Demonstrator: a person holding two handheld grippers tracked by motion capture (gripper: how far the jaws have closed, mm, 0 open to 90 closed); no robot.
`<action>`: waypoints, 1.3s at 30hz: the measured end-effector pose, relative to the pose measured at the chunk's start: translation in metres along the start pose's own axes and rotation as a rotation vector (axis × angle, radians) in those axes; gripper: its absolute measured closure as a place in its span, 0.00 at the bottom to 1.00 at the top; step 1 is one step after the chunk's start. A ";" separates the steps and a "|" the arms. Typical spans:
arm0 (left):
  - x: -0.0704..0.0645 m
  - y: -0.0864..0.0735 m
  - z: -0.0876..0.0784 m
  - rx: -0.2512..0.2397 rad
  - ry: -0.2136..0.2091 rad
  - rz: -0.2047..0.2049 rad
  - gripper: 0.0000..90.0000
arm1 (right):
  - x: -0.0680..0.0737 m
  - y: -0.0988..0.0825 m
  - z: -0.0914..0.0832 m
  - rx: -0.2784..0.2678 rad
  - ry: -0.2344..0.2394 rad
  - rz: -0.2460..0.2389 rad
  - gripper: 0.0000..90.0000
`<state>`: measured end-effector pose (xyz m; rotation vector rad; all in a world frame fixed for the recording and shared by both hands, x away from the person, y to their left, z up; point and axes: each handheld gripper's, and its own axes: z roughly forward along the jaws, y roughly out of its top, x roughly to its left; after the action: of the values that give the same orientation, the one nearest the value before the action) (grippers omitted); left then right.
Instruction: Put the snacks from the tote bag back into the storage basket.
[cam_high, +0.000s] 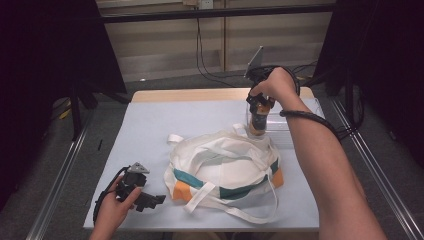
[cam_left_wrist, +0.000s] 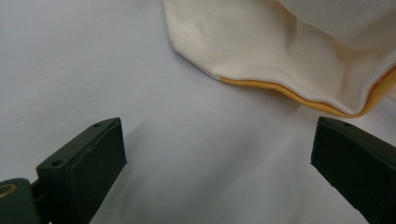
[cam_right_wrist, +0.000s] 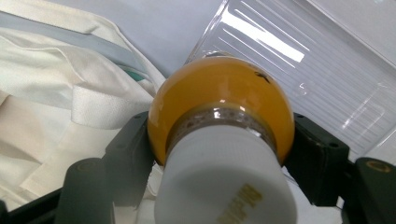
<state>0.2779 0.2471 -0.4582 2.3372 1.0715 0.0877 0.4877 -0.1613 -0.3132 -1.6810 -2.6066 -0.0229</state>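
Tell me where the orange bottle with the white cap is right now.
The orange bottle is clamped in the right tongs at the table's far right, between the cloth bag and the clear plastic box.

Pale grey table top (cam_high: 150, 130), wooden strip (cam_high: 190, 95) along its far edge. Cream tote bag (cam_high: 225, 165) lies slumped mid-table, with a teal and orange band low on its side and its straps splayed toward the near edge. Clear ribbed plastic box (cam_high: 282, 127) just behind the bag, at the right. Metal floor rails left (cam_high: 60, 175) and right (cam_high: 375, 165). Black curtains (cam_high: 45, 60) on both sides, black crossbar (cam_high: 210, 14) overhead, cables (cam_high: 200, 50) hanging down the back wall.
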 end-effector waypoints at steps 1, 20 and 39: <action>0.000 0.000 0.000 0.001 0.000 0.001 0.03 | 0.000 0.000 0.000 0.001 0.000 0.000 0.33; 0.000 0.000 0.000 -0.001 -0.001 0.004 0.03 | -0.001 0.000 0.008 0.001 0.002 0.000 0.33; 0.001 0.000 0.001 0.008 0.000 0.007 0.03 | -0.001 0.000 0.015 0.008 0.005 0.000 0.33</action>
<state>0.2784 0.2475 -0.4594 2.3480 1.0663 0.0866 0.4881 -0.1616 -0.3286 -1.6763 -2.5998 -0.0170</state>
